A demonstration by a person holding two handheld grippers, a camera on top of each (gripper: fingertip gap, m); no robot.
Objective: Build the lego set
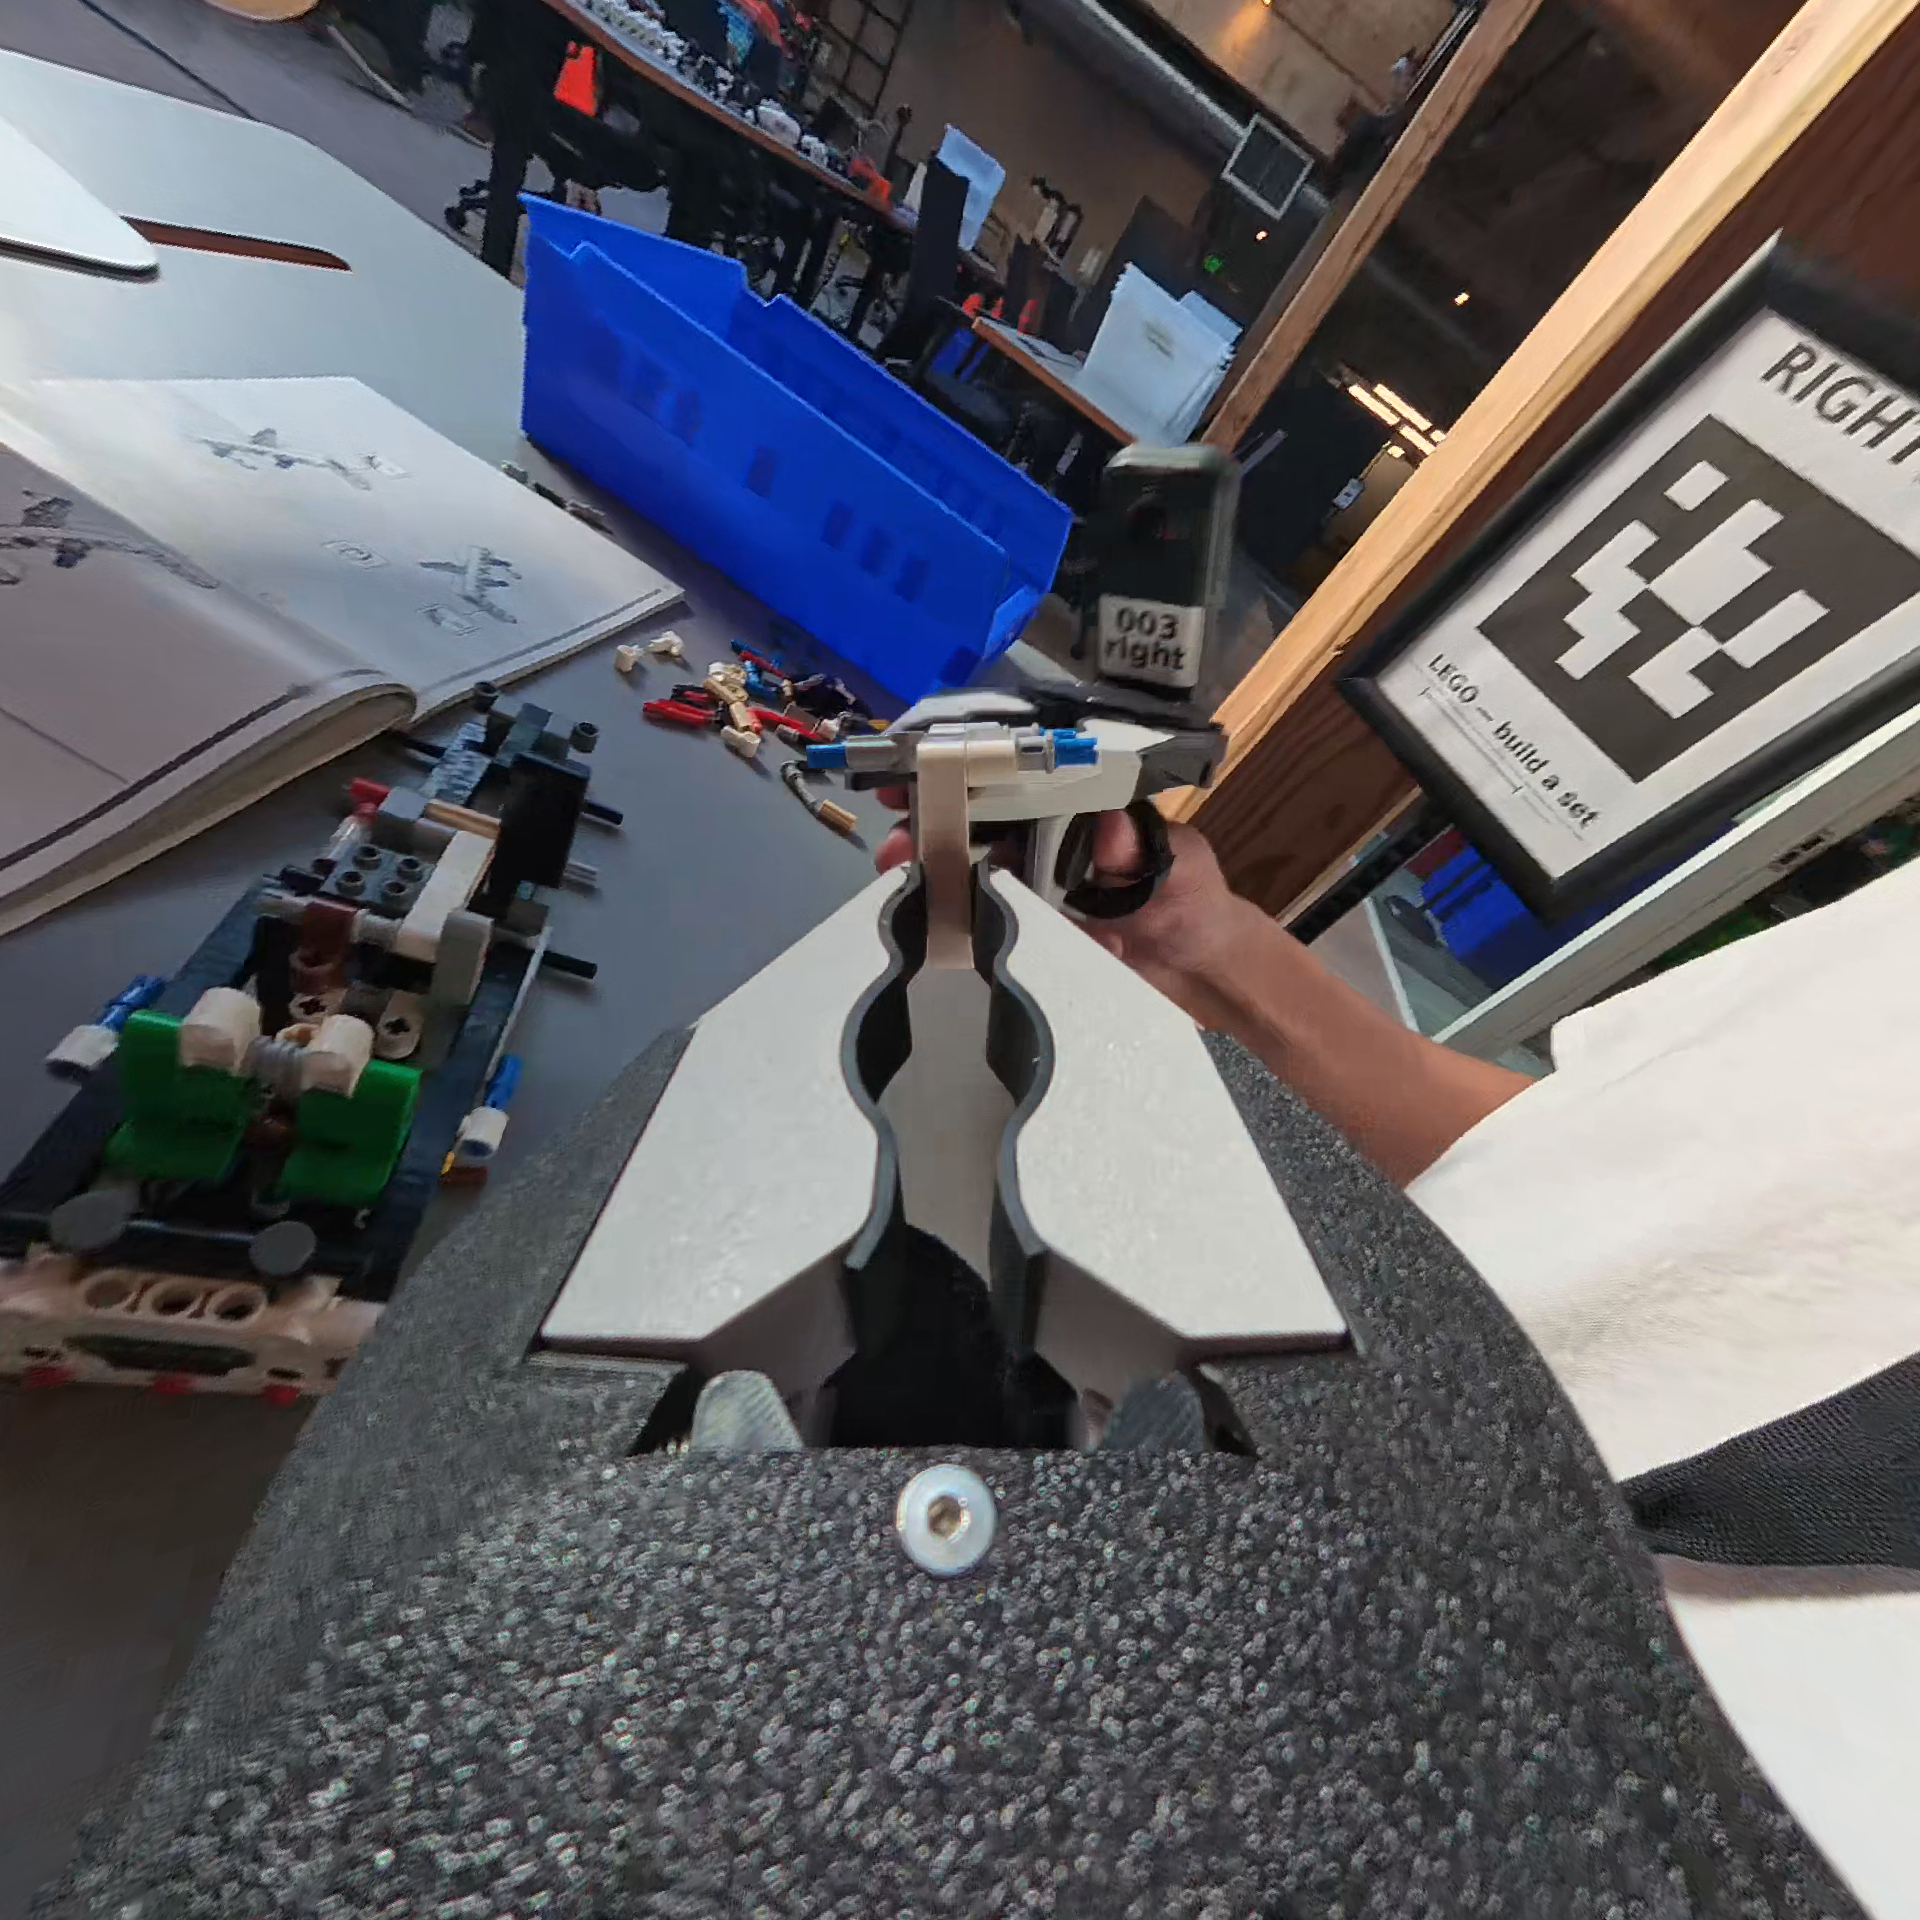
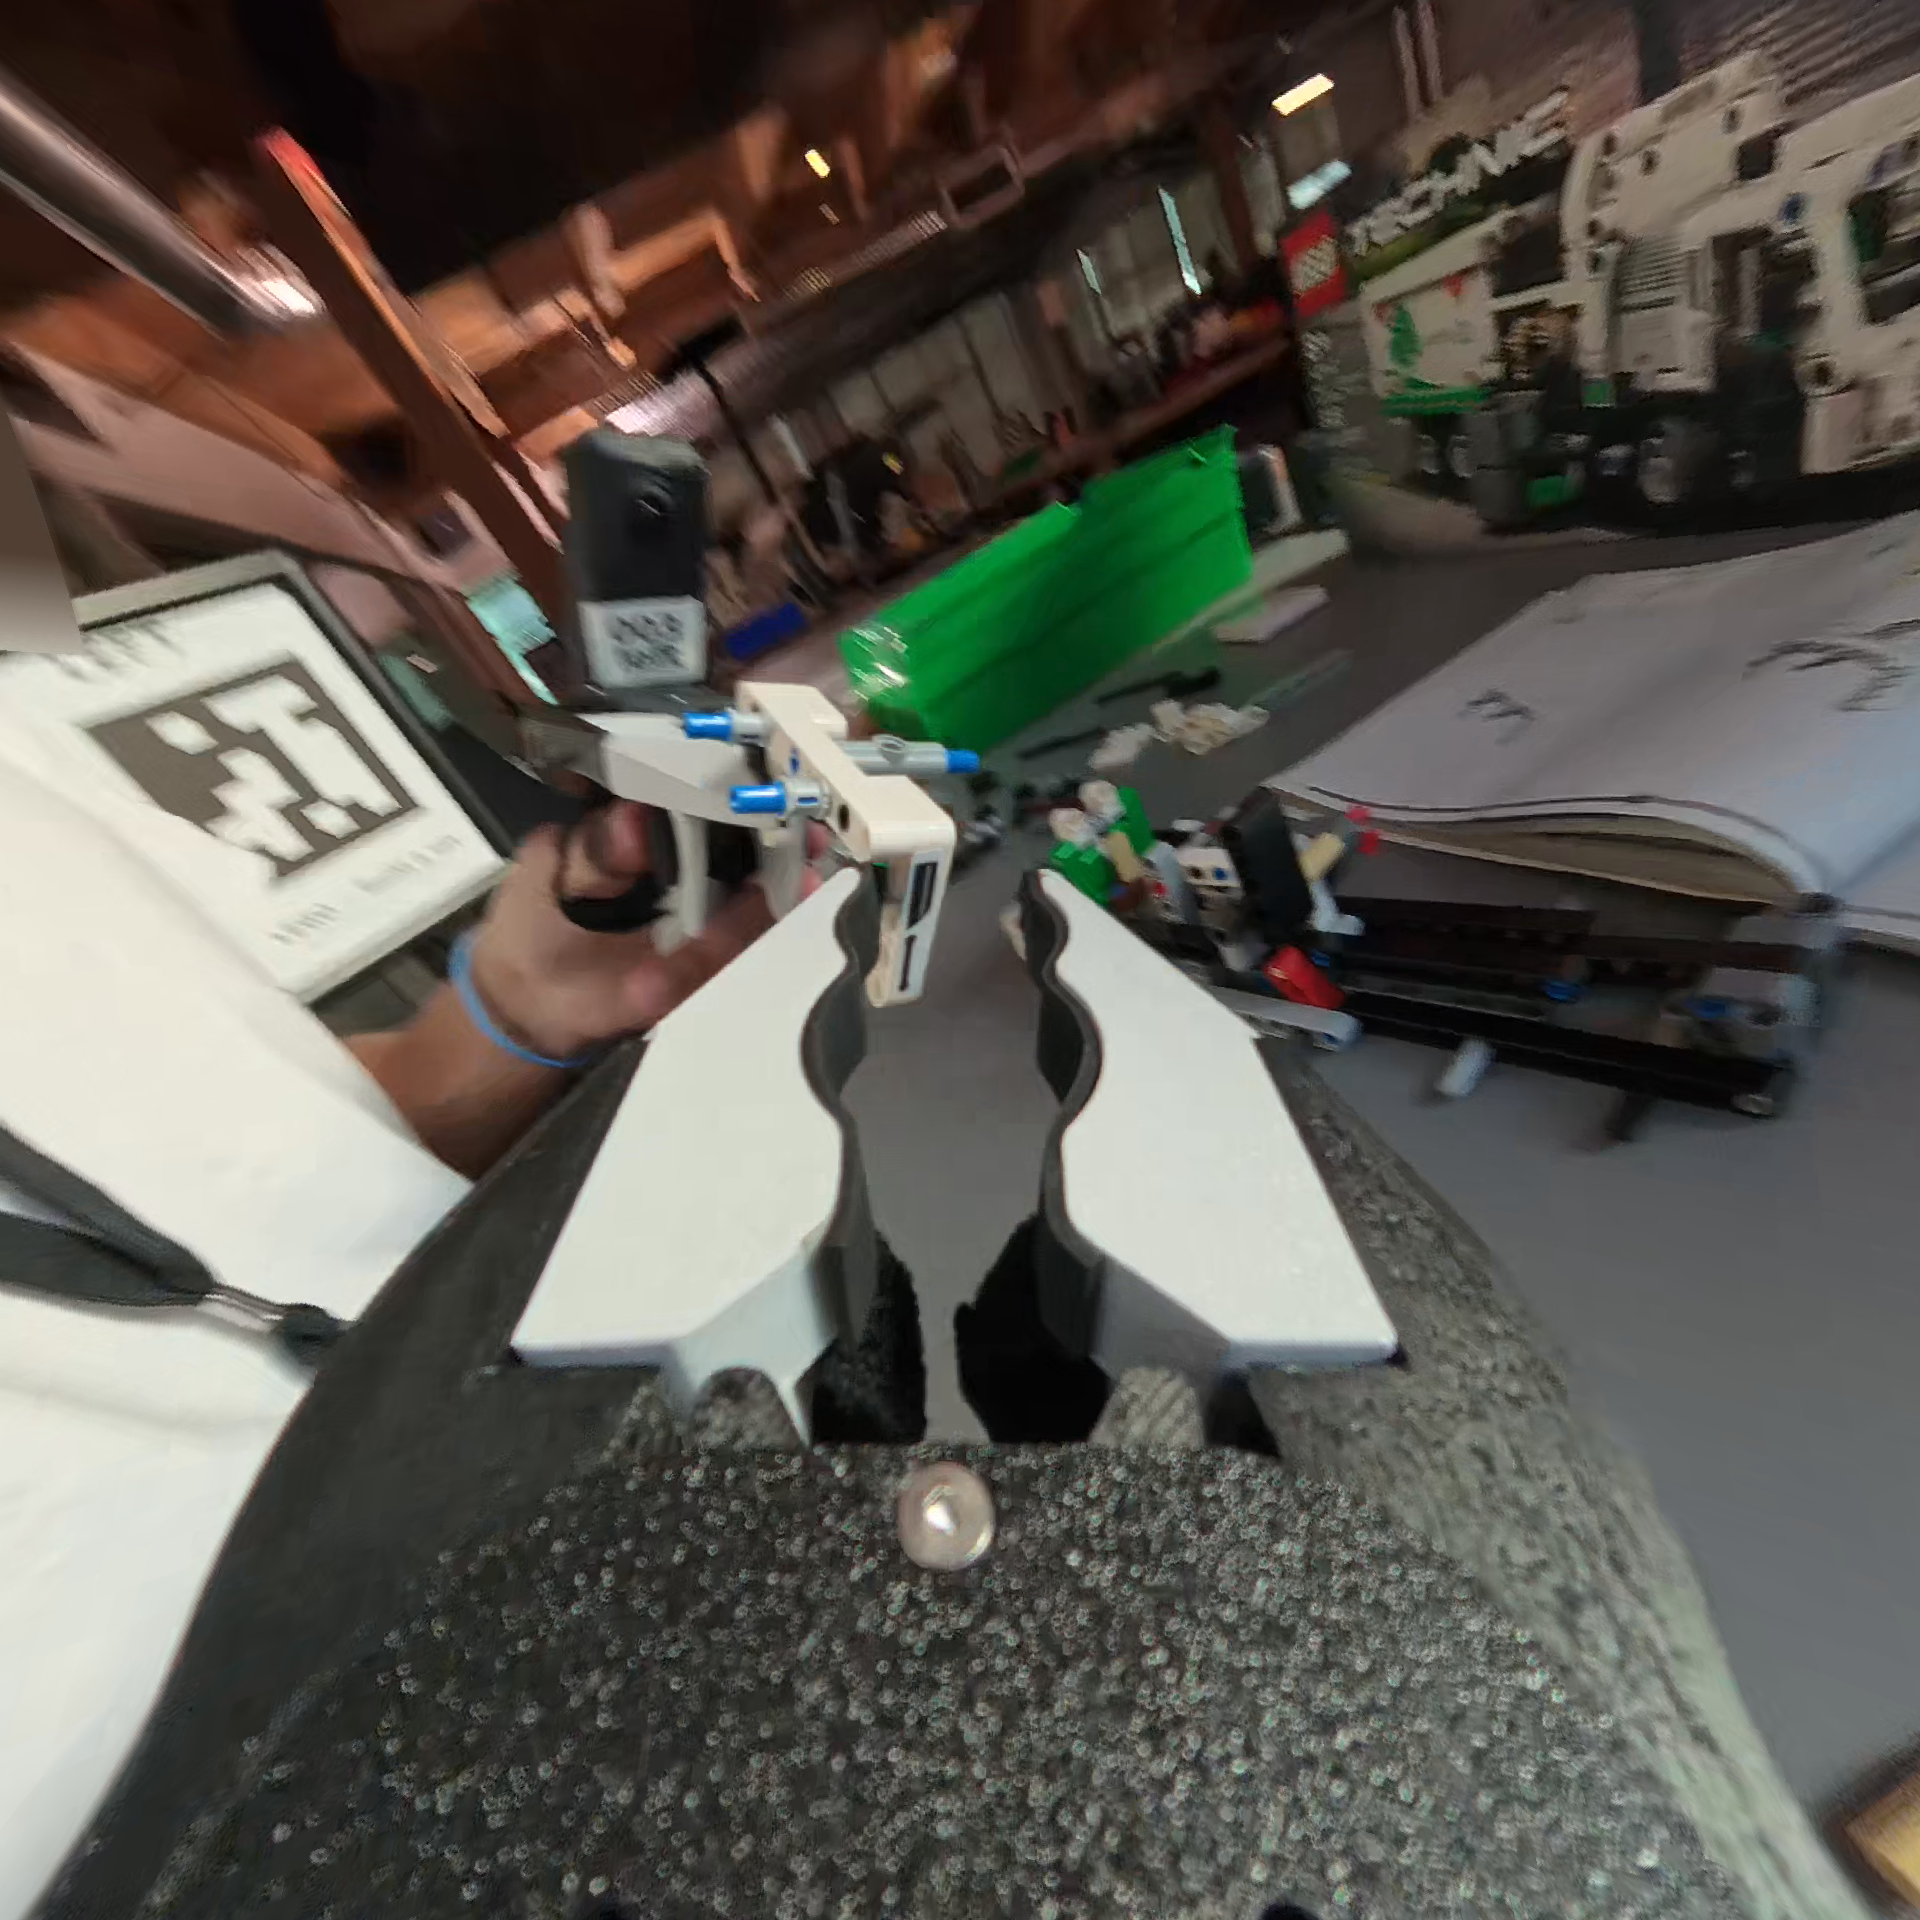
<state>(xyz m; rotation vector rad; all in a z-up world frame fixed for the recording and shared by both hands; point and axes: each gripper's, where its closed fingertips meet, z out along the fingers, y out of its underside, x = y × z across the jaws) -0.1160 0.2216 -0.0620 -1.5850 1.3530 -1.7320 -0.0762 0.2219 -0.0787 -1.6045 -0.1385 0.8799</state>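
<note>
Closest to the lens, the left gripper is pinched tight on the flat tab of a white lego sub-assembly, blue pins poking out both ends of its crossbar, the whole piece held up above the table. From the right wrist view the right gripper stands spread wide with nothing between its fingers, and that same white piece hangs just in front of its left fingertip; whether they touch, I cannot tell.

Just past the left gripper, a hand grips the other tool's trigger, white sleeve alongside. Down on the dark table to the left sits the half-built lego chassis, green blocks at its near end, black beams and grey bits further along. Beyond it lies the open instruction booklet, and near its corner a scatter of loose pieces in red, tan and blue. Farther back stands a blue bin. Off to the right, a framed marker card leans by a wooden post. The right view is blurred, but a green bin shows behind.
</note>
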